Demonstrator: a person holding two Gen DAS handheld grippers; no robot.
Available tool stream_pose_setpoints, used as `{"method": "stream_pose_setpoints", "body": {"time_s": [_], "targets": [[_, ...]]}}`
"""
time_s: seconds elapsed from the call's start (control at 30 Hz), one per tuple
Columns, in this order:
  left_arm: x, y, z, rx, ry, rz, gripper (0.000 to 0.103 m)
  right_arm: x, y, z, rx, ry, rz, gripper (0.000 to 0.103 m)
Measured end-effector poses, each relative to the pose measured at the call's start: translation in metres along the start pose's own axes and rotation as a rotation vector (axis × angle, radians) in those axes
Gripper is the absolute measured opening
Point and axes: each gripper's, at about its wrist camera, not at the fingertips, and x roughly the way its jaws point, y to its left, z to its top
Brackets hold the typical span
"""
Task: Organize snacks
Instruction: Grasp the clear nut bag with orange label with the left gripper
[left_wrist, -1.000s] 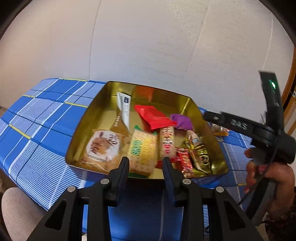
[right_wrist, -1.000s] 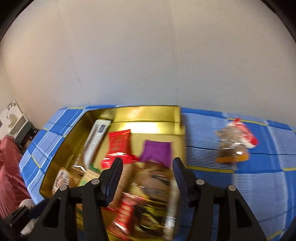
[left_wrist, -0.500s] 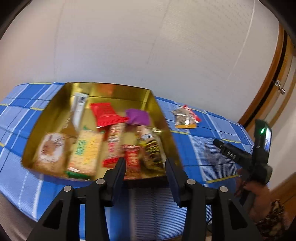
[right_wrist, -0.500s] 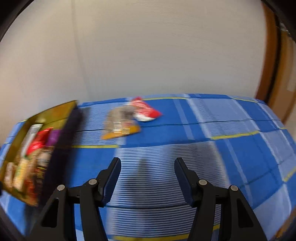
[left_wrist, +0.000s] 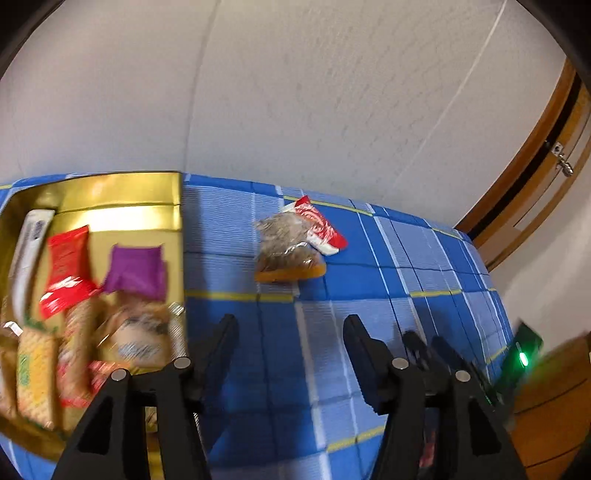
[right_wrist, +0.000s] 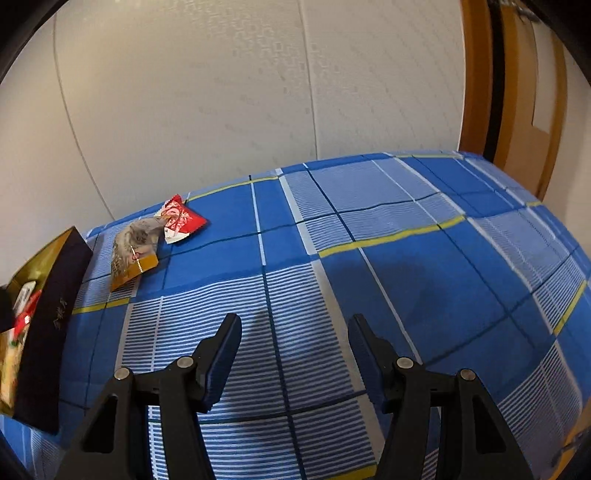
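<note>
The left gripper (left_wrist: 290, 332) is opening over the blue checked cloth (left_wrist: 369, 295), holding nothing. The right gripper (right_wrist: 293, 332) is hanging open too. Two snack packs (left_wrist: 291, 240) are lying mid-frame (touching), beside the gold tin (left_wrist: 122, 184) at left.

Pale characters mark the dark outer wall of the box (right_wrist: 48, 321), too small to read.

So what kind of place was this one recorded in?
Most likely a room in a home. A blue checked cloth covers the table, a wooden door frame stands beside a textured pale wall, and a gold snack tin holds assorted packets.
</note>
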Motion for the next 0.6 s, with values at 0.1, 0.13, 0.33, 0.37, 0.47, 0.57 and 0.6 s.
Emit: {"method": "stream_pose_setpoints", "body": {"time_s": [0.1,0.13,0.33,0.37,0.47,0.57,0.6], "targets": [[0.031,-0.010,0.016,0.017,0.026,0.052,0.060,-0.001,-0.004,-0.003,0.027,-0.010,0.015,0.061],[0.041,-0.012,0.021,0.019,0.036,0.066,0.060,-0.001,-0.005,-0.004,0.033,-0.010,0.022,0.061],[0.082,-0.020,0.047,0.033,0.064,0.132,0.060,-0.001,-0.001,-0.007,0.028,-0.014,0.052,0.061],[0.088,-0.022,0.050,0.039,0.065,0.141,0.060,-0.002,-0.001,-0.006,0.028,-0.016,0.056,0.061],[0.102,-0.026,0.058,0.073,0.062,0.170,0.061,-0.001,-0.002,-0.006,0.039,-0.016,0.073,0.061],[0.116,-0.021,0.061,0.068,0.064,0.205,0.060,0.000,-0.003,-0.006,0.048,-0.009,0.078,0.061],[0.119,-0.018,0.061,0.057,0.063,0.204,0.060,0.000,-0.004,-0.006,0.052,-0.007,0.082,0.061]]}}
